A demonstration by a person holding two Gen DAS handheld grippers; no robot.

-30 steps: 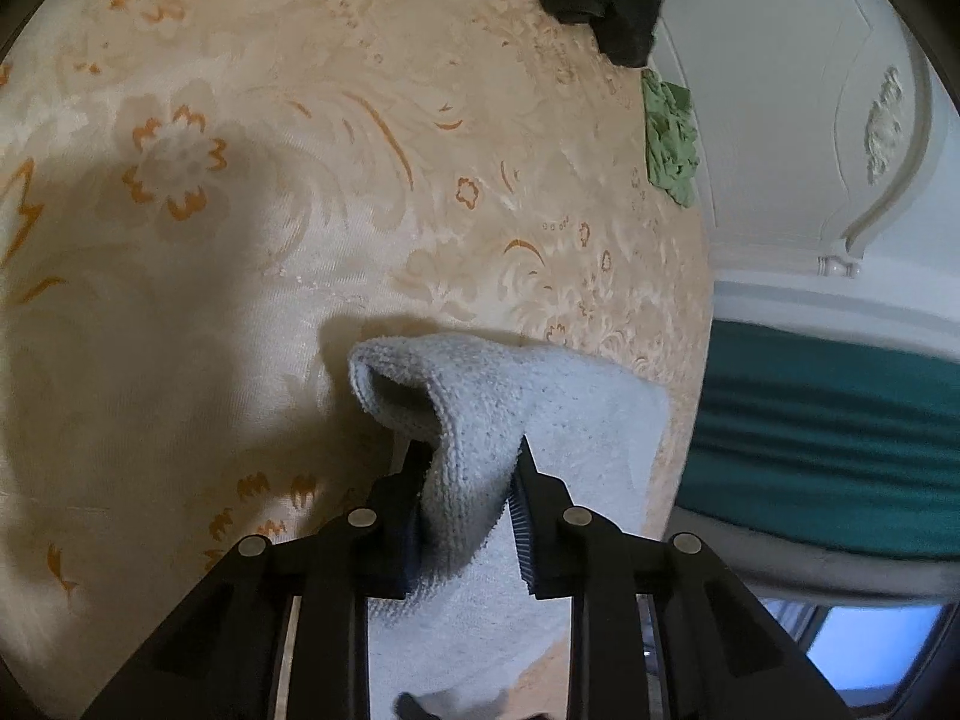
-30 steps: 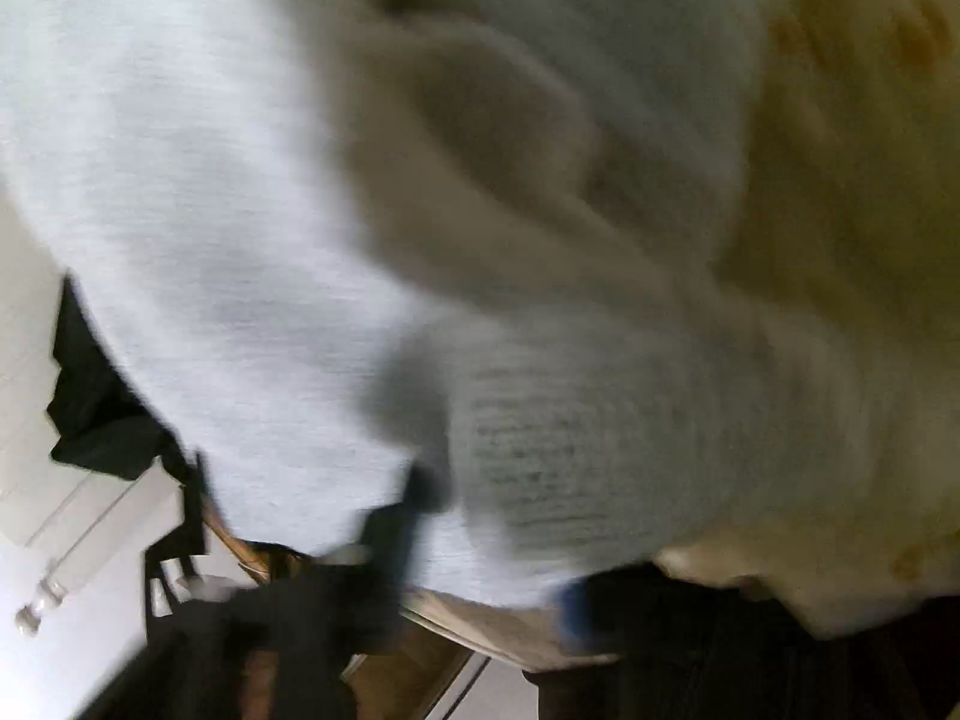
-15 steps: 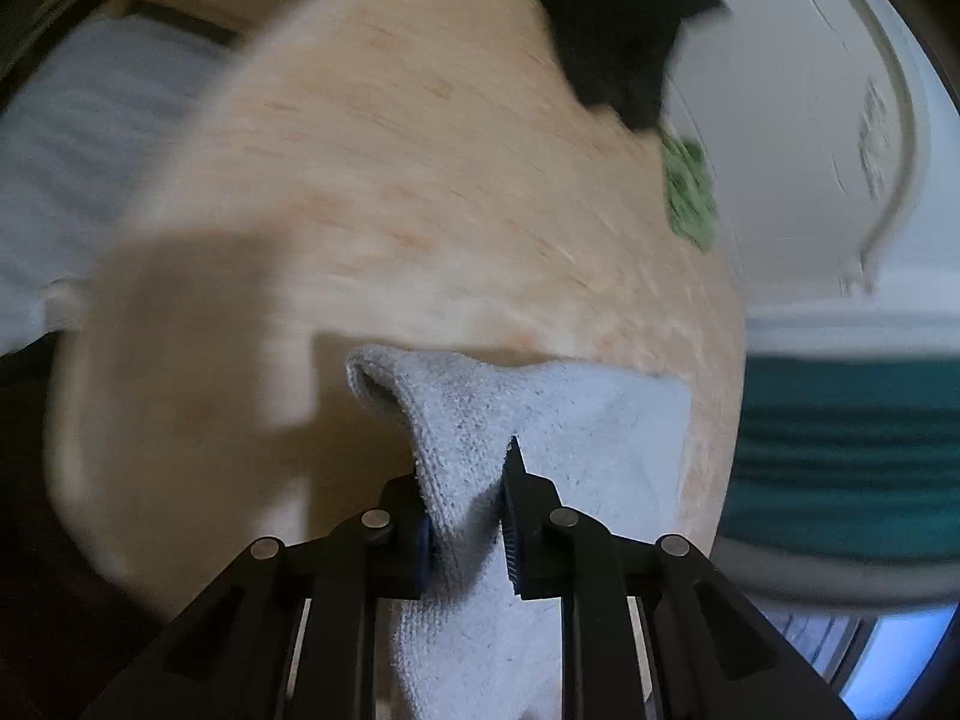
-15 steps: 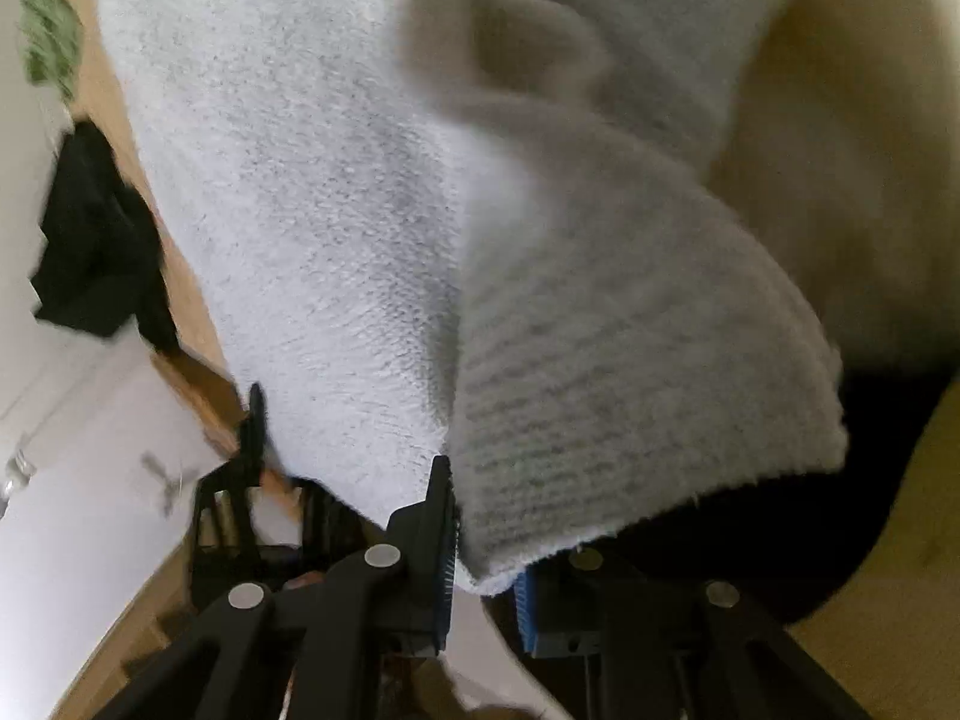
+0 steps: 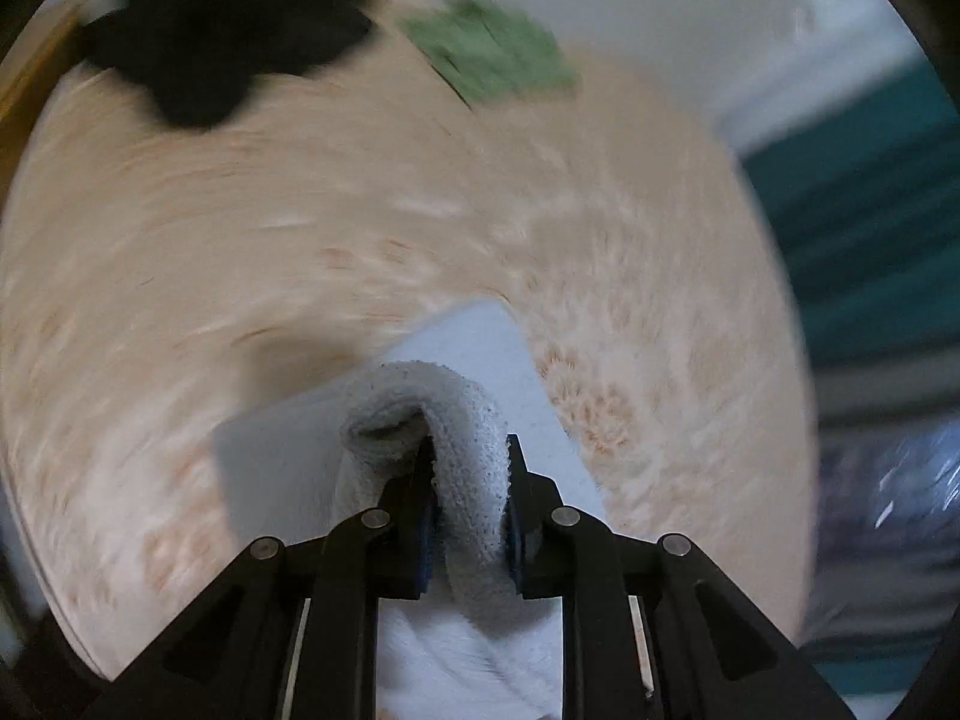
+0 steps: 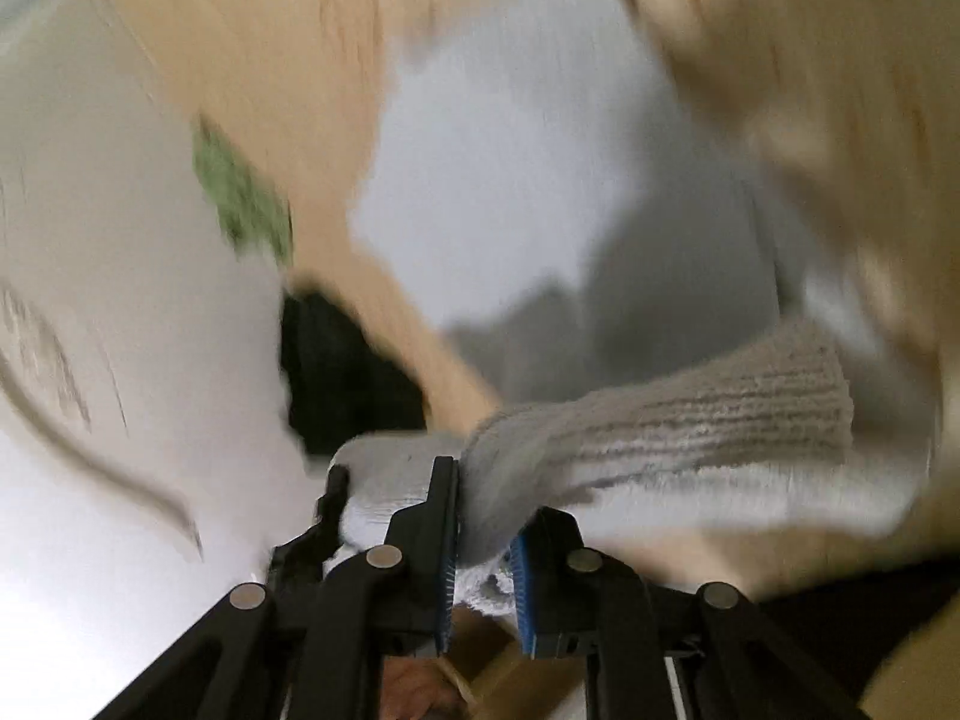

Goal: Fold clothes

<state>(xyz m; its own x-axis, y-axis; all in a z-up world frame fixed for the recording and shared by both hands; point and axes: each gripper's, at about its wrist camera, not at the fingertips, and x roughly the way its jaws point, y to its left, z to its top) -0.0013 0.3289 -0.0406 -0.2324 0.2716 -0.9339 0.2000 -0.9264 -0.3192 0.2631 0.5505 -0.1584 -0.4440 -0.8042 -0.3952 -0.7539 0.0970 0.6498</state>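
A light grey knitted garment lies partly on a cream floral cloth. In the left wrist view my left gripper pinches a rolled fold of it; its jaws are opening slightly, with the fold still pressed between the pads. In the right wrist view my right gripper is shut on the same garment beside its ribbed hem, which hangs out to the right. Both views are blurred by motion.
A black garment and a green cloth lie at the far edge of the cream cloth, also seen as black garment and green cloth. A teal surface lies beyond the right edge. White panelling fills the left.
Both grippers have lifted and swung with the grey garment still pinched. The left view has rolled, bringing the black and green items to the top. The right view has tipped toward the white panelling.
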